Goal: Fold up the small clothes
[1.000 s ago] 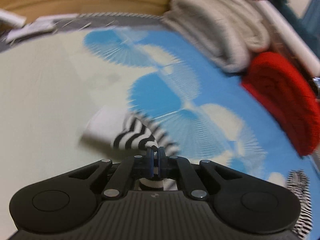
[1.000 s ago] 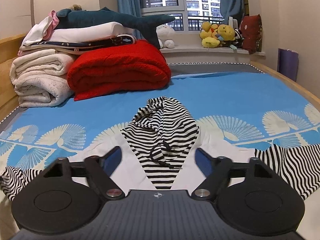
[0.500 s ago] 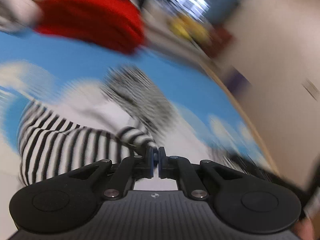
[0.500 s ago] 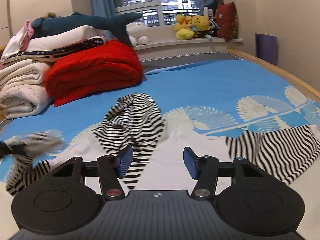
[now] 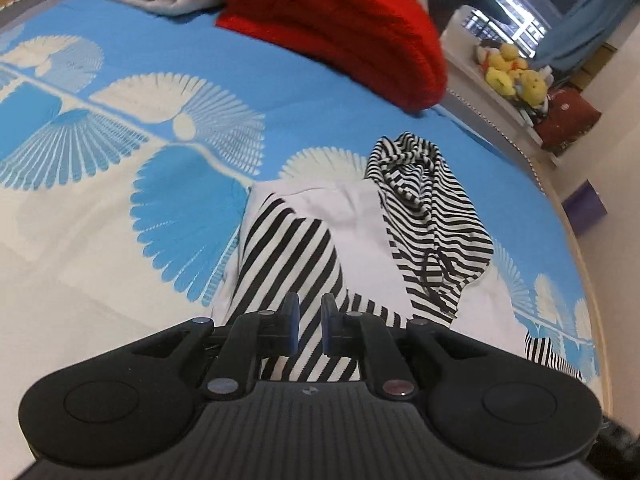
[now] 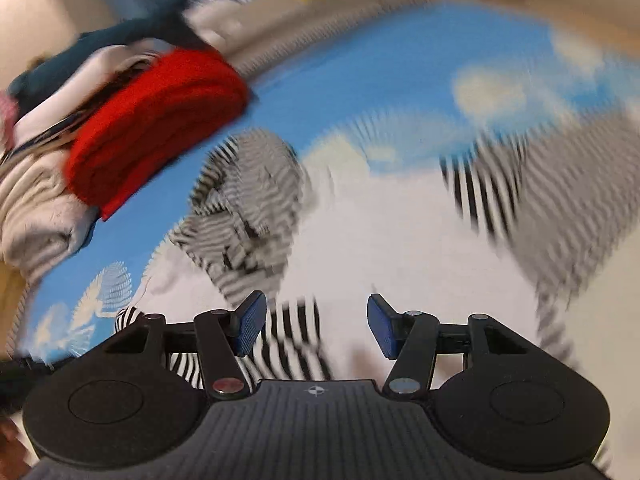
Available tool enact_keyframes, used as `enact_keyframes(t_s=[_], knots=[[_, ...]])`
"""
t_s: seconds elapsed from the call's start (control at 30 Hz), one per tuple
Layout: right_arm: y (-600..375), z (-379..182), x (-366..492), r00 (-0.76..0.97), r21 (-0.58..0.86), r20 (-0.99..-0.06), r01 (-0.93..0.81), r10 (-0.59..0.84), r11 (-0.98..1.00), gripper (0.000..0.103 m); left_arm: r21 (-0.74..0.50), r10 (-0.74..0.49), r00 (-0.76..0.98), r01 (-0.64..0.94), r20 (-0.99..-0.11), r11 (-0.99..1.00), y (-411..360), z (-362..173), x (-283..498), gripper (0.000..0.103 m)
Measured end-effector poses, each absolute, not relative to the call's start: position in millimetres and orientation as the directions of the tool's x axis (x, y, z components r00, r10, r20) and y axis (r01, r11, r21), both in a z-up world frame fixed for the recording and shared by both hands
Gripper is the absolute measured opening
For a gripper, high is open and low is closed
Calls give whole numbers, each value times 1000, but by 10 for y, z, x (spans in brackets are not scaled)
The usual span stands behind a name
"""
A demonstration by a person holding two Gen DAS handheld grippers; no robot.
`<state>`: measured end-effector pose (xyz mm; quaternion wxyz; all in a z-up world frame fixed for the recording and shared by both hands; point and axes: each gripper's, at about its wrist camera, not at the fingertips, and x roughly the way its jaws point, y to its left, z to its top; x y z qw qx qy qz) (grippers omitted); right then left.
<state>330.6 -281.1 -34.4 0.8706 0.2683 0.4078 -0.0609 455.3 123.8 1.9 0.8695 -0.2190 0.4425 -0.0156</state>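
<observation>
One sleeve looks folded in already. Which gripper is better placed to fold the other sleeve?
Probably the right gripper: its jaws stand wide apart and empty, and the unfolded sleeve lies spread on its side. The left gripper is just opening over the folded sleeve.

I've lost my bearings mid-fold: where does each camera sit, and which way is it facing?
Left wrist: on the left gripper, tilted down over the striped sleeve folded across the white top; its fingers are opening, clear of the cloth.
Right wrist: on the right gripper, blurred, angled down at the same top; fingers apart, holding nothing.
Both show the striped hood, red blanket and blue bedspread.
</observation>
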Motion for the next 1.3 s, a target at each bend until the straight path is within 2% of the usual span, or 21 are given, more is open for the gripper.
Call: enact_keyframes(t_s=[0.2,0.33,0.37,0.4,0.43,0.47,0.5,0.57,0.63,0.73,0.8,0.83,0.87,0.93,1.0,1.07,1.13,1.2,1.3], knots=[[-2966,-912,3363,493,383,-866,541,87,749,59,-425,-246,596,-179,-765,887,1384,-54,4518,10],[-2986,-1120,3373,456,411,-881,605,126,682,58,-420,-243,597,-176,-764,890,1380,-39,4559,10],[-2948,-1099,3397,461,405,-880,592,120,696,50,-412,-236,600,-173,-764,895,1373,-33,4569,10],[-2914,-1081,3422,472,406,-874,572,118,713,35,-406,-231,603,-170,-764,898,1358,-38,4581,10],[-2888,-1075,3439,484,407,-868,560,115,722,26,-403,-230,604,-166,-763,900,1348,-34,4596,10],[-2881,-1079,3453,487,404,-866,553,111,729,9,-402,-231,603,-163,-763,901,1343,-37,4608,10],[-2874,-1085,3472,487,397,-867,548,105,736,4,-402,-233,602,-162,-764,901,1338,-40,4616,10],[-2874,-1045,3509,511,400,-854,524,98,752,4,-398,-233,600,-156,-765,904,1328,-49,4629,10],[-2828,-803,3510,605,401,-793,431,71,808,3,-388,-228,598,-152,-769,909,1314,-64,4634,10],[-2792,-327,3388,801,408,-598,303,2,861,2,-387,-234,592,-144,-771,911,1300,-84,4635,10],[-2844,-139,3271,862,373,-497,314,-98,873,2,-386,-238,585,-142,-776,912,1280,-108,4640,10],[-2922,-139,3254,855,371,-498,360,-144,856,3,-385,-242,575,-140,-781,912,1266,-132,4645,10],[-3013,-208,3284,821,371,-546,412,-163,832,3,-382,-245,563,-139,-789,913,1248,-162,4651,10],[-3205,-550,3473,666,331,-737,505,-116,797,6,-367,-247,527,-135,-813,920,1199,-246,4662,10],[-3361,-814,3461,544,303,-829,635,-133,711,8,-355,-247,503,-130,-828,926,1152,-315,4659,10],[-3422,-851,3436,533,310,-835,660,-137,684,10,-358,-261,483,-120,-836,926,1116,-372,4652,10],[-3419,-763,3435,591,342,-797,608,-122,717,18,-368,-279,466,-111,-840,923,1087,-428,4644,10],[-3430,-720,3442,648,398,-758,551,-76,733,31,-371,-292,441,-104,-849,923,1065,-513,4637,10],[-3446,-797,3531,641,451,-767,518,19,727,38,-306,-244,376,-115,-894,945,1017,-736,4622,10]])
